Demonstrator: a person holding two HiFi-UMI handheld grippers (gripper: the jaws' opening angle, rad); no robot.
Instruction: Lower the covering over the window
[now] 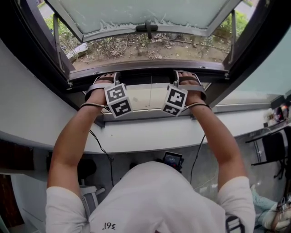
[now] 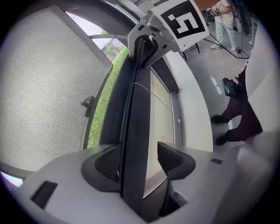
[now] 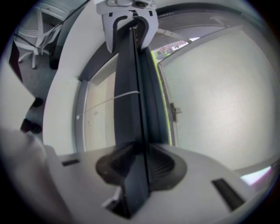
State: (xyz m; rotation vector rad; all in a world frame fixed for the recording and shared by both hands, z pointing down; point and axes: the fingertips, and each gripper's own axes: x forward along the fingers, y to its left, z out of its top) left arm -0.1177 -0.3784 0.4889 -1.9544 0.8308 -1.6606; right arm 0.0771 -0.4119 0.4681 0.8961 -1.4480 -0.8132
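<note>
A dark rail [image 1: 150,77] runs along the edge of the beige window covering [image 1: 145,96], and both grippers reach up to it. My left gripper [image 1: 105,80] is open around the rail [image 2: 135,131]: one pad lies against it and the other pad [image 2: 173,159] stands clear of it. My right gripper [image 1: 187,78] is shut on the same rail [image 3: 131,87], both pads pressed to it. A thin cord [image 3: 127,94] crosses the rail and the covering. In the left gripper view my left gripper [image 2: 140,162] sits at the near end and my right gripper [image 2: 146,43] at the far end.
Beyond the rail the window sash [image 1: 136,13] is swung outward, its handle [image 1: 146,28] at the middle, over ground with plants [image 1: 136,48]. A white ledge [image 1: 150,132] runs below. A person [image 2: 238,118] stands on the floor. A dark chair [image 1: 273,145] is at the right.
</note>
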